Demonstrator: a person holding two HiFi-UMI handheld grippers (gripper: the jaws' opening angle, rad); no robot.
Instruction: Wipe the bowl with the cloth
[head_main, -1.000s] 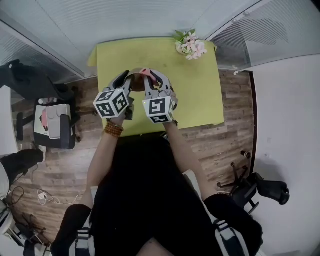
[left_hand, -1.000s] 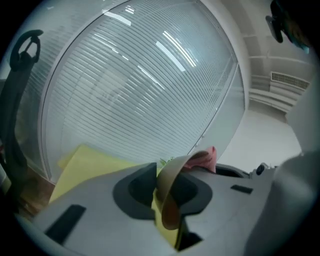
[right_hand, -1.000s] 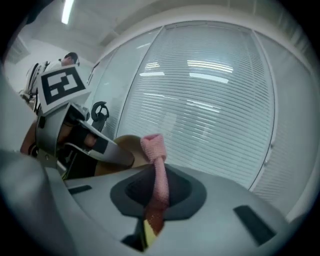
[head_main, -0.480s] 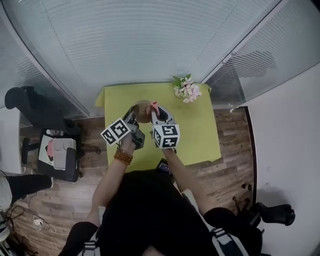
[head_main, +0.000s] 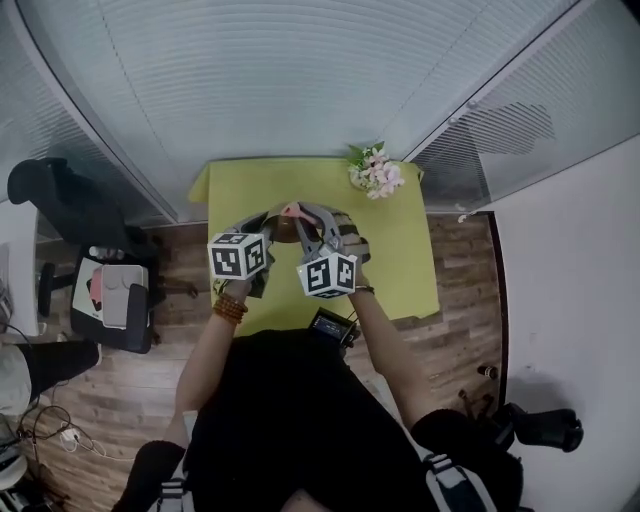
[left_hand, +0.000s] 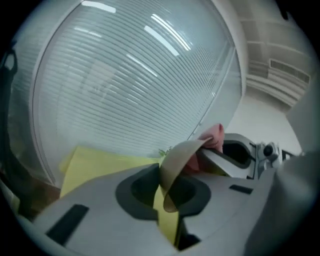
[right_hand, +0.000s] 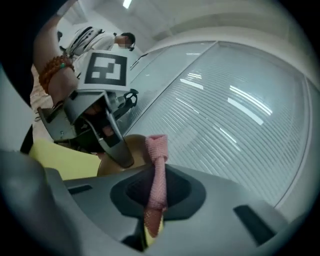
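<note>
- The left gripper (left_hand: 164, 186) has its jaws pressed onto the wall of a thin tan bowl (left_hand: 176, 159). They have just been closing, and the rim stands edge-on between them.
- The bowl is tipped on its side, with its hollow facing 3 o'clock in the left gripper view. Nothing shows inside it.
- The right gripper (right_hand: 156, 189) is clamped tight on a pink knitted cloth (right_hand: 157, 165). The cloth rises from the jaws as a narrow twisted strip.
- The cloth's free top end sits at the bowl's upper rim, at 1 o'clock of the bowl in the left gripper view. Whether it presses on the rim cannot be told.
- In the head view the bowl (head_main: 283, 228) is held between the two grippers over a yellow-green table (head_main: 400, 260), at 12 o'clock from the marker cubes.
- A bunch of pink and white flowers (head_main: 374, 175) stands on the table's far corner, at 2 o'clock of the bowl and well apart from it.
</note>
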